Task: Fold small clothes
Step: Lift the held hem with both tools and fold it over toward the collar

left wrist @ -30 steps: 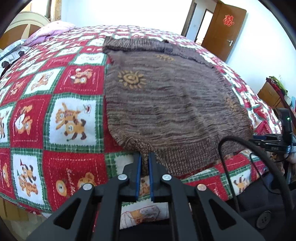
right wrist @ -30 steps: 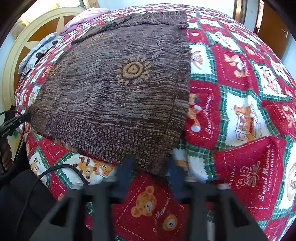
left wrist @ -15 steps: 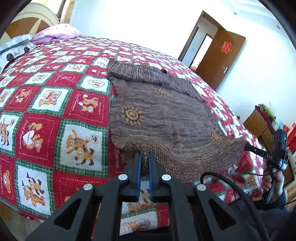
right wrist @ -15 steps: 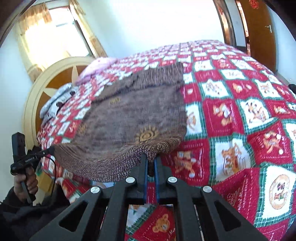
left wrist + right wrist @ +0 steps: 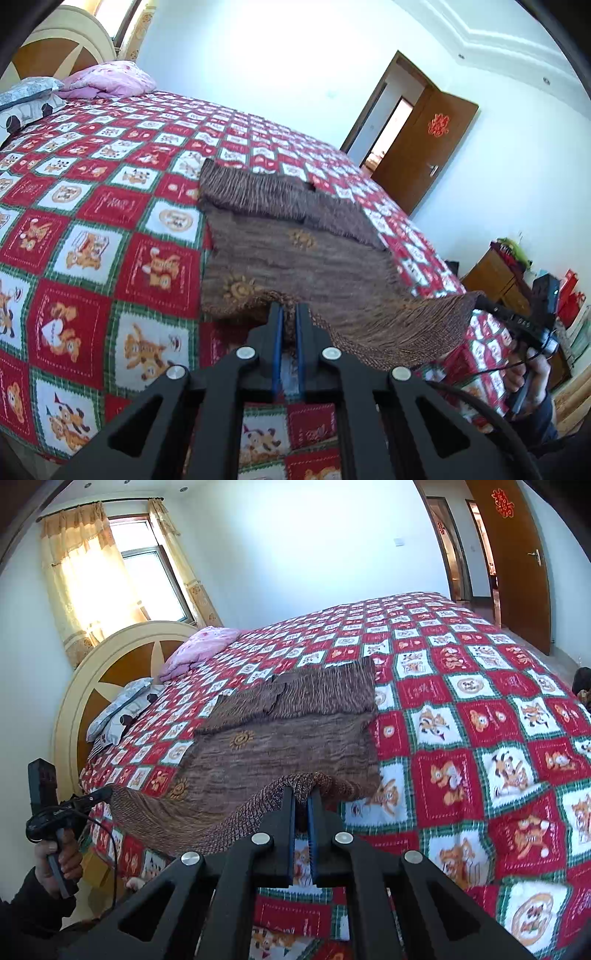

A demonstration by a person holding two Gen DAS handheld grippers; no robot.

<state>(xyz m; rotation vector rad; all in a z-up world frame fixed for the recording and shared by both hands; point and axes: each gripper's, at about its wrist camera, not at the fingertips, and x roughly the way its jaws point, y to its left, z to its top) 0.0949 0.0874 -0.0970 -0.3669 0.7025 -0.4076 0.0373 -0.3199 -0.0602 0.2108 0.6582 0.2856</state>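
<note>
Both tongs pinch the brown sweater's (image 5: 295,266) ribbed hem: left tongs (image 5: 289,314) on one bottom corner, right tongs (image 5: 302,797) on the other, hem lifted off the bed's (image 5: 480,709) near edge. Sweater's long axis runs straight away toward the far edge, sleeves folded across there. No containers visible.

A red paper sign (image 5: 438,124) is showing on the brown door (image 5: 424,162), an ornate cut-out character too small to read for certain. It is showing again in the right wrist view, high on that door. Script lettering is running across some red squares of the quilt (image 5: 480,775), but it is blurring too much to read.
</note>
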